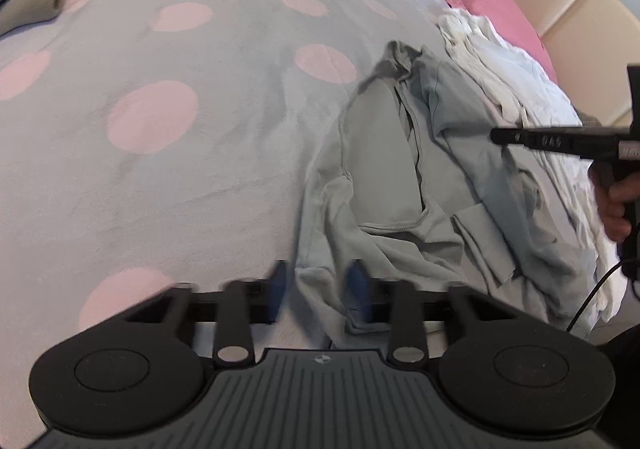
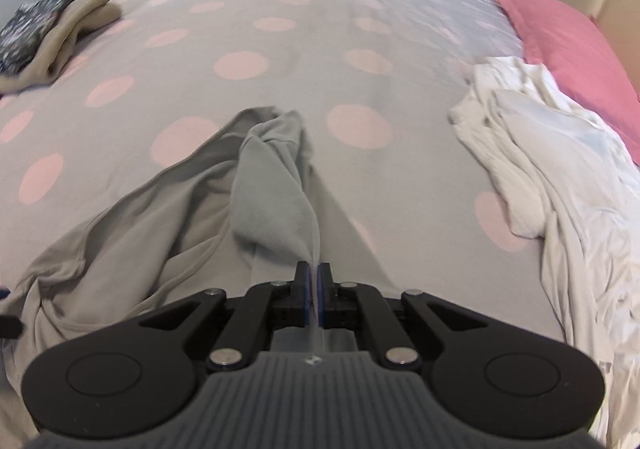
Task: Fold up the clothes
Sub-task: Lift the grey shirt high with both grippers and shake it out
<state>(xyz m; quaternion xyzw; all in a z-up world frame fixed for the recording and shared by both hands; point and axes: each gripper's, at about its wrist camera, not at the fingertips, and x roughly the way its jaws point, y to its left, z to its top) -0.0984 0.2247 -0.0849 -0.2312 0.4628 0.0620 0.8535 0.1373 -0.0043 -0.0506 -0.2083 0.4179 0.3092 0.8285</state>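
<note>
A crumpled pale grey-green garment (image 1: 384, 177) lies on the bed's grey blanket with pink dots (image 1: 180, 89). My left gripper (image 1: 318, 285) is open, its blue pads either side of the garment's near hem, blurred. My right gripper (image 2: 314, 281) is shut on a fold of the same garment (image 2: 272, 185) and lifts it into a ridge. The right gripper also shows in the left wrist view (image 1: 552, 141), over the garment's right side.
A pile of white clothes (image 2: 560, 169) lies to the right, with a pink pillow (image 2: 568, 49) and a beige headboard (image 1: 560, 1) beyond. Folded beige and dark patterned clothes (image 2: 48, 37) sit at the far left of the bed.
</note>
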